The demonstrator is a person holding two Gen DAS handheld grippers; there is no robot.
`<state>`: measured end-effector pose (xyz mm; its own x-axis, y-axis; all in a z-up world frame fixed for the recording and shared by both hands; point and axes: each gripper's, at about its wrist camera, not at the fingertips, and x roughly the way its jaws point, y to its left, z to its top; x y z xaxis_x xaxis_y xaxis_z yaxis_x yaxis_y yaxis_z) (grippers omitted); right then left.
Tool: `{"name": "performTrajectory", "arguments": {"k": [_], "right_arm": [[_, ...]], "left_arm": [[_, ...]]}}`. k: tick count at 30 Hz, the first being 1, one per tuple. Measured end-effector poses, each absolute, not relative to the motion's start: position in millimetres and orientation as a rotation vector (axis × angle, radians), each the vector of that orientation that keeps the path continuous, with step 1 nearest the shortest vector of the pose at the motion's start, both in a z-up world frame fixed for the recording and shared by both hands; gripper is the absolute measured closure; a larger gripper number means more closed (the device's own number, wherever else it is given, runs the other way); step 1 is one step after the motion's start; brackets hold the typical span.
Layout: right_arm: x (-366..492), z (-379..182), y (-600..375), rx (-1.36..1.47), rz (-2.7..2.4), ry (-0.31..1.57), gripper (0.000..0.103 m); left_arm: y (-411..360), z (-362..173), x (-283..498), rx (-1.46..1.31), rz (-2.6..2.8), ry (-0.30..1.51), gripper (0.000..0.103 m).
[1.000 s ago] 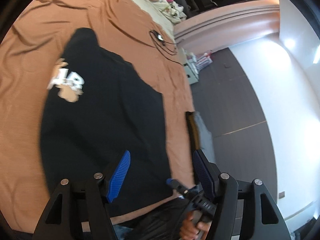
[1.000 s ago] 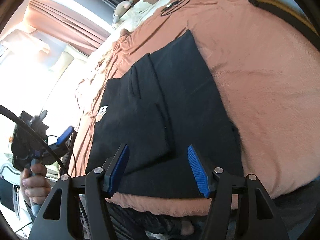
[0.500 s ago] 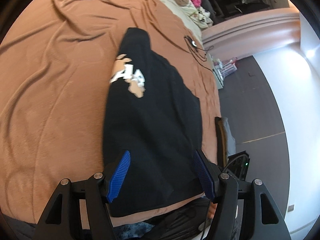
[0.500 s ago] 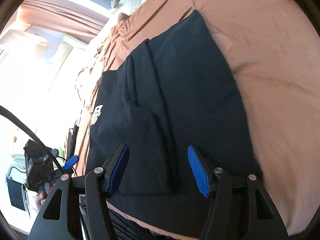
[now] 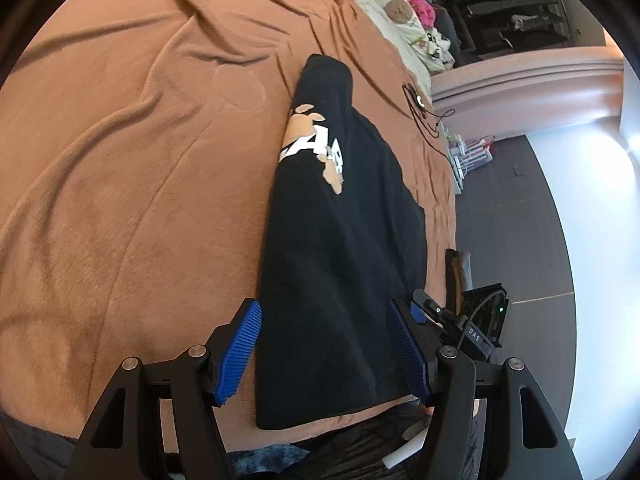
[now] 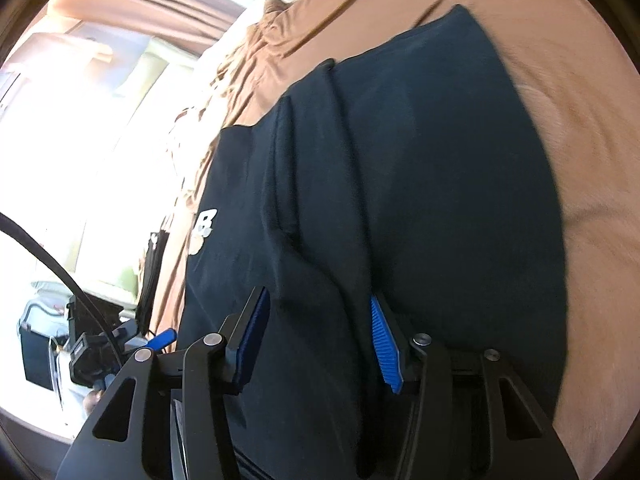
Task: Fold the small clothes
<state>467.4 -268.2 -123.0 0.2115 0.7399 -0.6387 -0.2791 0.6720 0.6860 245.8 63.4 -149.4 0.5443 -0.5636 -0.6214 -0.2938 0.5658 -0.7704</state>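
A black garment [image 5: 336, 248] with a white and tan print [image 5: 316, 148] lies partly folded on the brown bedspread [image 5: 120, 160]. My left gripper [image 5: 324, 348] is open, its blue pads straddling the garment's near end just above it. In the right wrist view the same garment [image 6: 420, 200] fills the frame, with a folded layer and creases down its middle. My right gripper [image 6: 320, 340] is open and low over that near fold, its right pad against a crease; whether it touches the cloth I cannot tell.
Pillows and soft toys [image 5: 404, 12] lie at the bed's far end, with a black cable [image 5: 424, 112] on the bedspread. The bed's right edge drops to a dark floor [image 5: 520, 220]. The other gripper's handle [image 6: 96, 352] shows at lower left by a bright window.
Both grippers have moved in over the garment's near end and come lower. The left view swung left so the garment now runs between its pads. Both stay open.
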Motion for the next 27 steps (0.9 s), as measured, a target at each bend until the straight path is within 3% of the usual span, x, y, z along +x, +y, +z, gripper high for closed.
{"name": "performTrajectory", "arguments": {"k": [5,6,9,10,27], "right_arm": [[456.5,-124.3,-268.7,0.421,0.792,1.155,0.056],[453.5,-124.6,-270.9,0.406,0.791,1.152,0.061],[455.0,-127.2,-277.5,0.389,0.743,1.16,0.093],[454.4,-126.7,-282.4,0.401,0.741,1.16,0.097],[411.5,-70.9,-292.0,0.322,0.68,1.03,0.099]], "left_arm": [[61.8,-151.2,242.3,-0.999,-0.193,1.028,0.037],[60.7,-152.2,241.7,-0.998,-0.193,1.032,0.037],[55.2,-153.9,241.5,-0.992,-0.194,1.043,0.037],[53.1,-153.8,241.5,-0.99,-0.196,1.047,0.037],[23.5,-148.4,238.5,-0.884,-0.205,1.081,0.037]]}}
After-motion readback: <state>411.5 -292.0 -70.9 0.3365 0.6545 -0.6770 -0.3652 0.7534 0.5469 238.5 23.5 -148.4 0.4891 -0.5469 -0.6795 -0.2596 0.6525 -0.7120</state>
